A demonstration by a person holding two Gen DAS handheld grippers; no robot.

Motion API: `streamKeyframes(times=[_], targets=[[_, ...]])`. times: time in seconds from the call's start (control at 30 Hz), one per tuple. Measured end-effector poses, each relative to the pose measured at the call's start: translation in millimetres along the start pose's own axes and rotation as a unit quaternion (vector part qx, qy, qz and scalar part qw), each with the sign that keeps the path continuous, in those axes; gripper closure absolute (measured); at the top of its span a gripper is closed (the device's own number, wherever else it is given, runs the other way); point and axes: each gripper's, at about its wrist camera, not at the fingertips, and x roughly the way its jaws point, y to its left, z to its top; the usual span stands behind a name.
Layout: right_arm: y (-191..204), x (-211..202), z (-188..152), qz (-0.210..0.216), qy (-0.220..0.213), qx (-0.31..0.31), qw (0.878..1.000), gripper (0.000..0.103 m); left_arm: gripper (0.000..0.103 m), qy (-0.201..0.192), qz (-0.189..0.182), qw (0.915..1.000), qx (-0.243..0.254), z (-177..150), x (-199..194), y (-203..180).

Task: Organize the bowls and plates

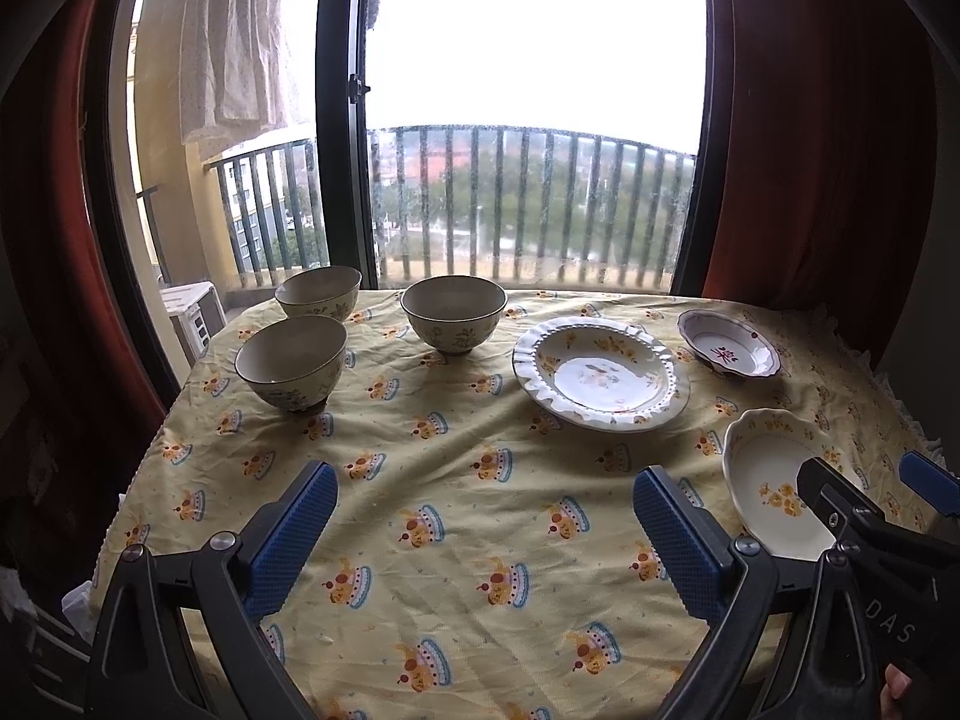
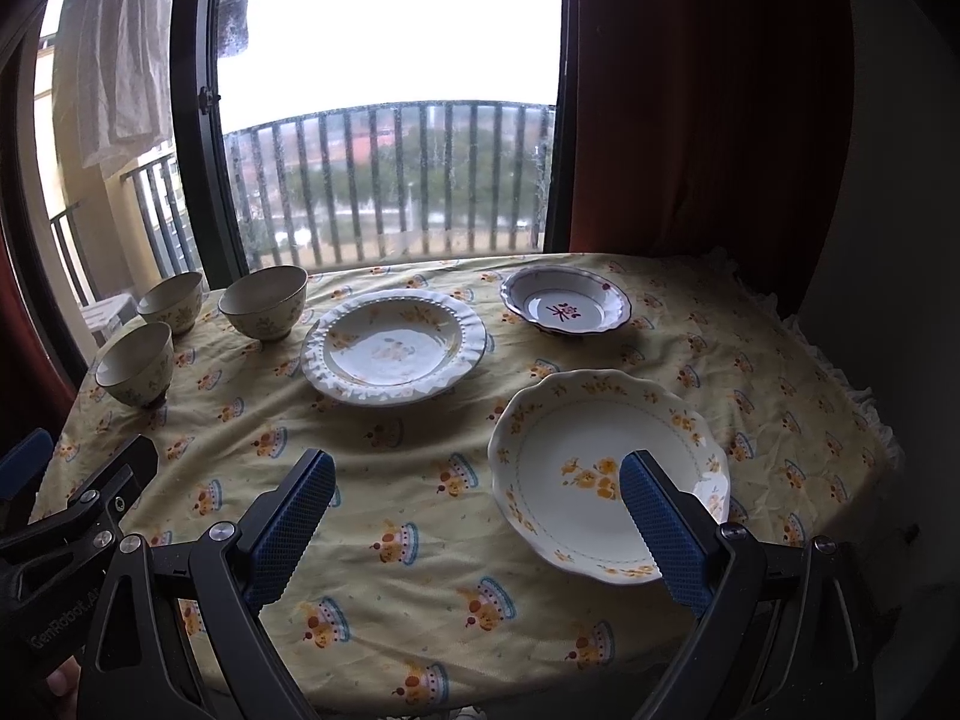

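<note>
Left gripper (image 1: 486, 531) fingers spread wide, held nothing — hovered above bare cloth at near edge of worktop (image 1: 420, 420). Right gripper (image 2: 477, 525) fingers equally wide, empty, one finger over scalloped plate (image 2: 570, 516) near right edge. Ruffled plate (image 2: 393, 348) mid-worktop; red-rimmed dish (image 2: 564, 300) toward far right corner. Three bowls (image 1: 292, 354) (image 1: 454, 312) (image 1: 318, 291) stood apart at far left corner. Nothing stacked — whole task apparently remained.

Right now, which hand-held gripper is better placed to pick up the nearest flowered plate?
Probably the right hand-held gripper: it is open, with one finger already over the flowered plate. The left hand-held gripper faces bare tablecloth.
</note>
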Motion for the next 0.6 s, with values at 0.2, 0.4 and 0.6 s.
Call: streamKeyframes(times=[0.2,0.4,0.6], targets=[[4.4,1.7,1.3,0.001,0.003,0.002,1.0,0.006,0.004,0.0,-0.009,0.9999,0.005,3.7,2.7,8.6],[6.2,4.2,8.1,-0.007,0.005,0.012,1.0,0.006,0.004,-0.002,-0.018,0.9995,0.026,8.0,9.0,5.0],[1.8,13.6,15.0,-0.014,0.005,0.01,1.0,0.006,0.005,0.012,-0.026,0.9992,0.026,11.2,22.4,-7.5]])
